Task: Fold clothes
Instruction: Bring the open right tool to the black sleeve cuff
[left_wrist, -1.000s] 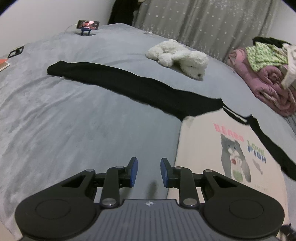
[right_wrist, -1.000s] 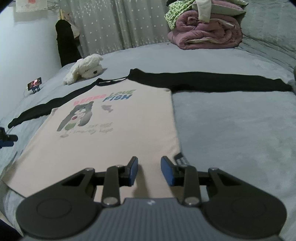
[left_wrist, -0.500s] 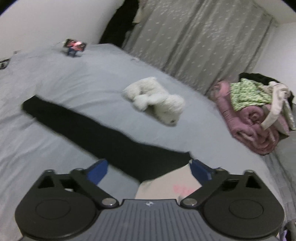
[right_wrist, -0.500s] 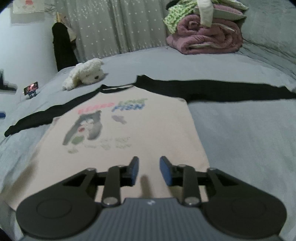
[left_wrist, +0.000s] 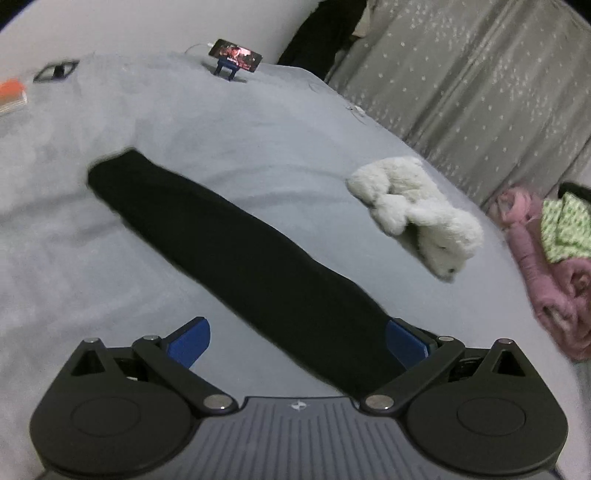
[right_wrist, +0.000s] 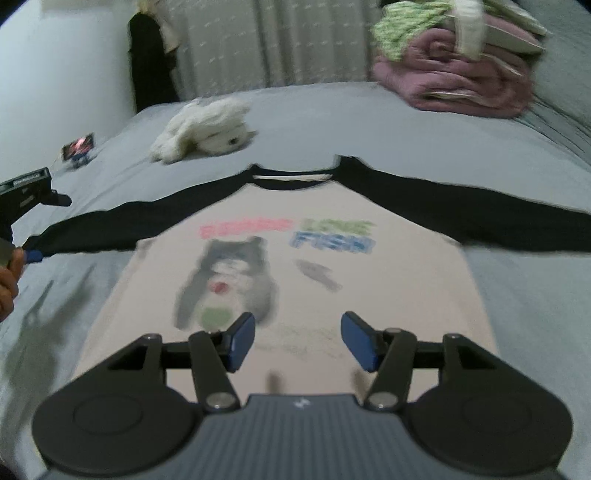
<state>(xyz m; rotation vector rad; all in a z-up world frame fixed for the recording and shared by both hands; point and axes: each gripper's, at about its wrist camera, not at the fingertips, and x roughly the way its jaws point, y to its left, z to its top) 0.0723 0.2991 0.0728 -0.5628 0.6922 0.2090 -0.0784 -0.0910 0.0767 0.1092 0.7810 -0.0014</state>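
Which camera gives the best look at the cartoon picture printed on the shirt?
The right wrist view. The cartoon print lies in full sight on the shirt, though blurred. The left wrist view shows only the shirt's black sleeve, none of the print.

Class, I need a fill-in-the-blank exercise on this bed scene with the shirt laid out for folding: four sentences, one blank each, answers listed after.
1. The shirt's long sleeves are coloured ____.
2. Both the left gripper and the right gripper have their jaws ____.
3. The animal printed on the shirt's front is a ____.
4. The white plush toy lies on the grey ____, beyond the black sleeve.

Missing words: black; open; cat; bed
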